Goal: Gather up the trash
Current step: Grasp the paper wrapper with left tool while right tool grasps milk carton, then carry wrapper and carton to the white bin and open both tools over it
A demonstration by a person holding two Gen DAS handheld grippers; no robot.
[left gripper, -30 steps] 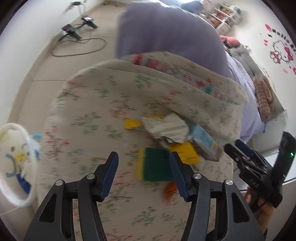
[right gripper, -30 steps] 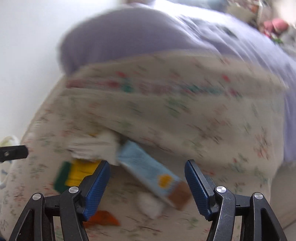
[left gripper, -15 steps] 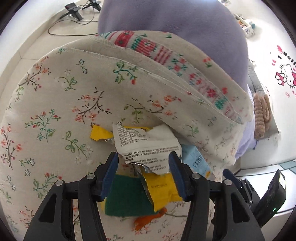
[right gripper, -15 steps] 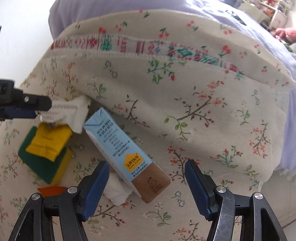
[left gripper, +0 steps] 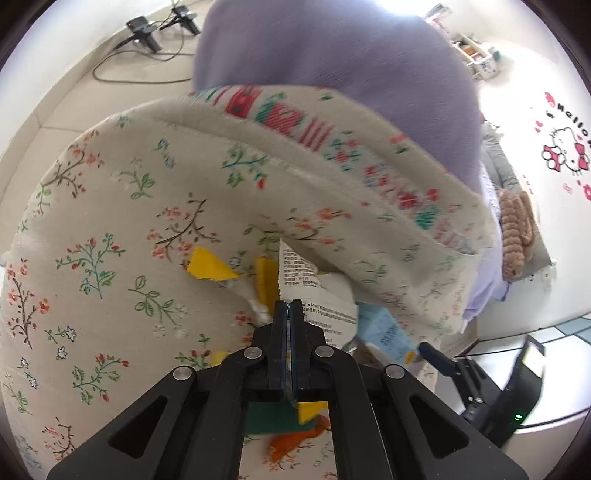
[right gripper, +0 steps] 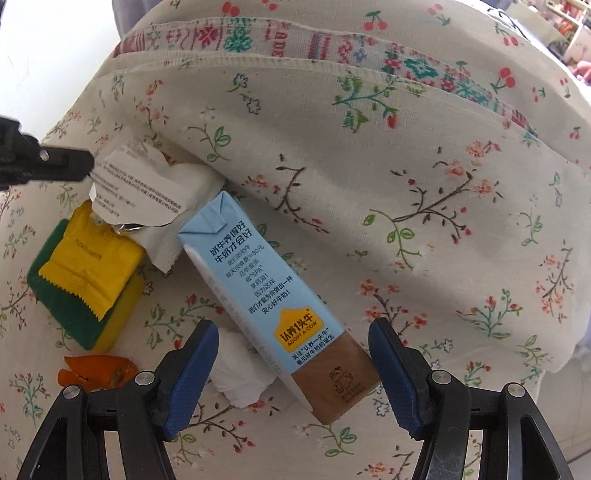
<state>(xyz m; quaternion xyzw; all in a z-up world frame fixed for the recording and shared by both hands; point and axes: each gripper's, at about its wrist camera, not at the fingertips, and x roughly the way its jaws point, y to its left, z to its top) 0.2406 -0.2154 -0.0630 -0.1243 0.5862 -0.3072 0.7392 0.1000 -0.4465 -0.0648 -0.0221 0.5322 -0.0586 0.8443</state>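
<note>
Trash lies on a floral bedspread (right gripper: 424, 192). My left gripper (left gripper: 290, 308) is shut on the edge of a torn white printed wrapper (left gripper: 295, 275), which also shows in the right wrist view (right gripper: 136, 195) with the left fingertips (right gripper: 70, 168) pinching it. My right gripper (right gripper: 291, 332) is open around the brown end of a light blue milk carton (right gripper: 266, 291), not touching it. A yellow packet (right gripper: 92, 269) rests on a green and yellow sponge (right gripper: 74, 314). A crumpled white tissue (right gripper: 240, 380) and an orange scrap (right gripper: 96, 374) lie near the right gripper's left finger.
A folded floral cover with a striped hem (left gripper: 314, 129) rises behind the trash, under a purple blanket (left gripper: 332, 48). A yellow scrap (left gripper: 208, 264) lies on the bedspread. Cables and chargers (left gripper: 147, 29) lie on the floor at far left.
My left gripper has closed on the white wrapper. My right gripper has moved closer, and its open fingers now straddle the milk carton's brown end.
</note>
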